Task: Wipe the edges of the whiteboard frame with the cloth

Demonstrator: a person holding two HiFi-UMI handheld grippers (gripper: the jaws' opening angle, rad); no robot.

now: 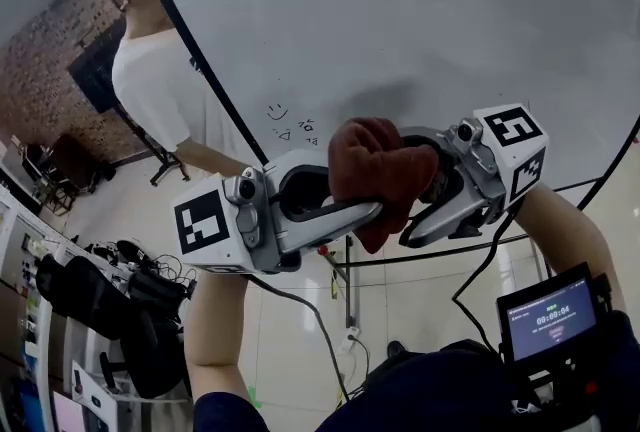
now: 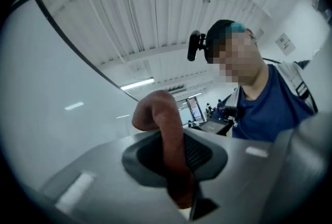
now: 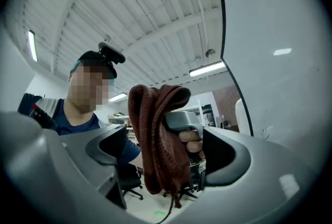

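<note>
Cloth (image 1: 378, 165) is the thing to judge here: a reddish-brown knitted rag, bunched into a thick fold that sits between the two claws and touches neither the board nor its edge. The left claw (image 1: 372, 210) is clamped on it. In the left gripper view the fabric runs down through the closed jaws and a rounded lump stands above their tips. The right claw (image 3: 165, 153) stands wide apart, with the rag hanging loose in the gap. Its pads do not press on the fabric, so I read it as empty.

The whiteboard (image 1: 420, 10) fills the space beyond both claws. Its black frame (image 1: 205, 80) runs upward to the left of the left claw, well apart from the cloth.

By its look, the rag is light, limp and soft. It should drape and fold rather than keep a shape, and the coarse knit should catch well on ridged pads. Nothing about it seems fragile.

The sensible place to grip is the thick gathered middle, deep between the pads, leaving a fat wad sticking out past the tips. That way fabric rather than claw meets the frame. A shallow pinch on a single layer would likely drag out under rubbing.
</note>
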